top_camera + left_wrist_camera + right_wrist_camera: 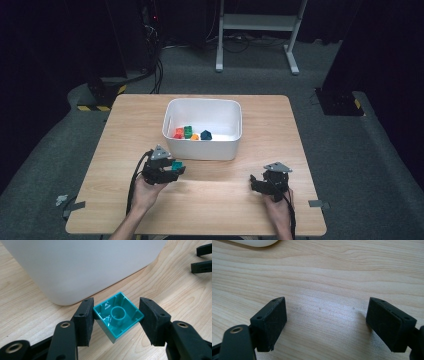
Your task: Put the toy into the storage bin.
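Left gripper: clenched on a teal block, one pad on each of two opposite sides. In the left gripper view the teal block sits between the pads with its hollow underside and centre tube facing the camera, turned so a corner points down toward the desk. Gripper and block are just in front of the near wall of the white bin, toward that wall's left end; whether the block touches the desk I cannot tell.

Right gripper: released, jaws wide apart with bare desk between them, nothing held. It is near the front edge of the desk, toward the right corner, well apart from the left gripper.

White bin stands at desk centre, toward the far edge. Inside, along its near wall: red block, green block, orange block, dark blue block, close together in a row.
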A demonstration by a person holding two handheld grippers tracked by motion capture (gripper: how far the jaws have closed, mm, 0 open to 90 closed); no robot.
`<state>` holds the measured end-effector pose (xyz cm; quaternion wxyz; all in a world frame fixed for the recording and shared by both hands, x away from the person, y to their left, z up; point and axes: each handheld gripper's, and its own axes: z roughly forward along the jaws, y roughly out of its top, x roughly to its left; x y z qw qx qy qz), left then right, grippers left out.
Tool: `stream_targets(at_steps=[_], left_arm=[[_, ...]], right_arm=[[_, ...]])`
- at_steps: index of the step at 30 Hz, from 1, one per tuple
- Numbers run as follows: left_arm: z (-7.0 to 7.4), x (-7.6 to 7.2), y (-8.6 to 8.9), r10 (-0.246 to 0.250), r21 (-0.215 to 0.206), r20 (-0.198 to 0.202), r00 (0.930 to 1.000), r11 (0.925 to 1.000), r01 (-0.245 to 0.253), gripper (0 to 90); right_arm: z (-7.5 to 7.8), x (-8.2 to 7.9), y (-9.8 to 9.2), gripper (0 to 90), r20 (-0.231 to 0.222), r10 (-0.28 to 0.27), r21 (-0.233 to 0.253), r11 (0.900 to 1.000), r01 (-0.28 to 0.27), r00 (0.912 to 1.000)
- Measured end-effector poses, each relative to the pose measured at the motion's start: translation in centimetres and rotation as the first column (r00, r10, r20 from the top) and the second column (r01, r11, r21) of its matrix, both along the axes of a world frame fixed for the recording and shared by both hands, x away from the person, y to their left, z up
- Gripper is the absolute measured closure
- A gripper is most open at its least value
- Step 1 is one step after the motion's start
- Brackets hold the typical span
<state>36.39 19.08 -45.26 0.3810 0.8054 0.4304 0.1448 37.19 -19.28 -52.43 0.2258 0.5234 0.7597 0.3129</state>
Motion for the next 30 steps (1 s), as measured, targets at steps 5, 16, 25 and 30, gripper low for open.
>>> stream_targets(at_steps=[5,16,25,30], left_arm=[[1.0,-0.1,0.1,-0.004,-0.012,0.008,1.0,0.9999,0.004,47.1],[2.7,-0.2,0.4,-0.019,-0.047,0.011,0.9998,0.9987,0.019,47.1],[4.0,-0.1,0.6,-0.032,-0.07,0.012,0.9994,0.997,0.033,47.1],[4.4,-0.1,0.6,-0.039,-0.078,0.003,0.9992,0.9962,0.039,47.1]], right_arm=[[0.0,0.0,0.0,16.7,0.0,0.0,0.0,1.0,0.0,1.0],[0.0,0.0,0.0,16.7,0.0,0.0,0.0,1.0,0.0,1.0],[0.0,0.0,0.0,16.7,0.0,0.0,0.0,1.0,0.0,1.0],[0.0,0.0,0.0,16.7,0.0,0.0,0.0,1.0,0.0,1.0]])
